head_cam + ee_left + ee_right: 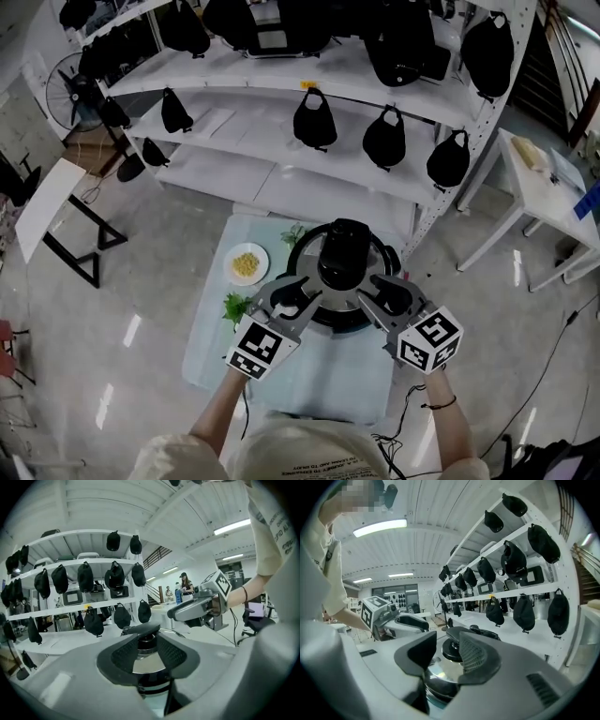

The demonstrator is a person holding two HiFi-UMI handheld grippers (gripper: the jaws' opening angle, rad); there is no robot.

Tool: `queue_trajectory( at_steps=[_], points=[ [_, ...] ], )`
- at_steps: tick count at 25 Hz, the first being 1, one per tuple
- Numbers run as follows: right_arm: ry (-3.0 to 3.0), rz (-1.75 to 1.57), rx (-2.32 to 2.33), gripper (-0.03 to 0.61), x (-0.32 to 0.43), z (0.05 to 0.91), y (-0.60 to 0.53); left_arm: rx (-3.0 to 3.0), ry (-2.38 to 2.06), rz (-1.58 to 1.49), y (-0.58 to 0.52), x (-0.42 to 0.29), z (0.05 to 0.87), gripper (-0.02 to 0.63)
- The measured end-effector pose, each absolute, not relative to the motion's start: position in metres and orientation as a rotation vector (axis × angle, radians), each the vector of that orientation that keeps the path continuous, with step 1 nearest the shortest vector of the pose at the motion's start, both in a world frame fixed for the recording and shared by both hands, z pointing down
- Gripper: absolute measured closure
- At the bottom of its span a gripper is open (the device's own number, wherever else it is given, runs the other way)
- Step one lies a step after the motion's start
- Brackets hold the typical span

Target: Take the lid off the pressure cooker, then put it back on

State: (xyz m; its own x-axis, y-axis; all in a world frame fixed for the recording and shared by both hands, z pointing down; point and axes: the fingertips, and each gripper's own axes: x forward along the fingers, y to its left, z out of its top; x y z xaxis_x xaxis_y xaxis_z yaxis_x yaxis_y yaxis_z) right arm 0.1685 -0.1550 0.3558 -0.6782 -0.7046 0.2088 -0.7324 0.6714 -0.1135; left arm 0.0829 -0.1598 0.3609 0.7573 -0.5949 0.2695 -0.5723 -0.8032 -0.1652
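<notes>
The pressure cooker (309,246) stands on a small pale table (217,349), with a steel lid (143,663) and a big black top knob (342,255). My left gripper (302,298) is at its near-left rim and my right gripper (373,295) at its near-right rim. In the left gripper view the jaws (147,656) are half closed around a black side handle (151,687) at the rim, with the shiny lid and knob (146,641) beyond. The right gripper (443,656) holds the opposite side handle (417,696) the same way, lid (440,672) between its pads.
A white plate of yellow food (246,264) and green herbs (234,306) lie left of the cooker. White shelving hung with black bags (319,122) stands just behind the table. A white side table (539,187) is at the right and a fan (75,89) at the far left.
</notes>
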Motion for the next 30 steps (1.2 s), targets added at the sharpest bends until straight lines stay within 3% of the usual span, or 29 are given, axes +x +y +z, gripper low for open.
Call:
queue_trajectory(
  at_steps=[14, 30],
  points=[
    [-2.787, 0.305, 1.269, 0.555, 0.176, 0.347, -0.114, -2.844, 1.100, -0.423, -0.114, 0.074, 0.358, 0.569],
    [-2.858, 0.334, 1.406, 0.574, 0.191, 0.327, -0.083, -2.803, 1.207, -0.350, -0.099, 0.045, 0.335, 0.584]
  ],
)
